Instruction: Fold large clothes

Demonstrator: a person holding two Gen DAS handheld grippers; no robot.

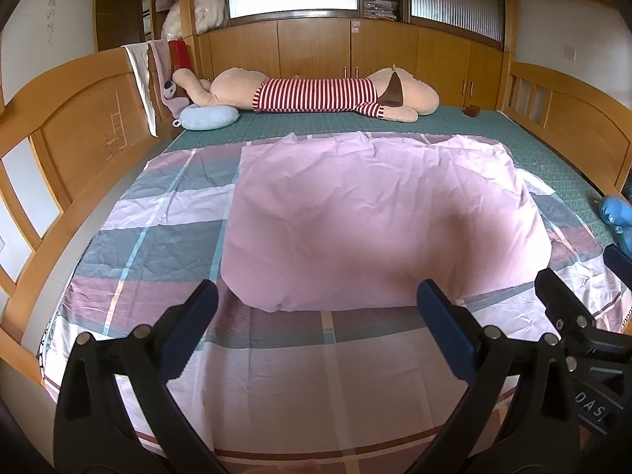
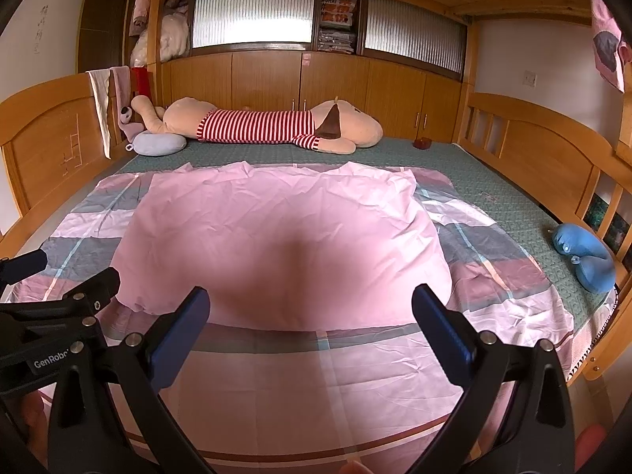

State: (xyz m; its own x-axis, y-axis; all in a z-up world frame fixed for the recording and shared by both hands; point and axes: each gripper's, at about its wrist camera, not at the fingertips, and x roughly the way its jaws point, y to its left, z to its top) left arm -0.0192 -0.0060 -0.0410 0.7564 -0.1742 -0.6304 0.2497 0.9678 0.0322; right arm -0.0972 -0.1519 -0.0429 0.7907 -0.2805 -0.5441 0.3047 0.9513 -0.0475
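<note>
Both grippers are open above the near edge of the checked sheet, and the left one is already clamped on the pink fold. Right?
Not quite. The left gripper is open and holds nothing; the pink fold lies just beyond its fingertips, as the left wrist view shows. The right gripper is open too, over the checked sheet.

- You have two grippers: left gripper (image 1: 316,308), right gripper (image 2: 312,312), each with jaws spread.
- One checked sheet (image 2: 355,379), spread flat.
- One plain pink cloth (image 2: 276,245) lying on it.
- One large striped plush toy (image 2: 260,124).
- Two neck pillows: pale blue (image 2: 158,144), deeper blue (image 2: 584,256).
</note>
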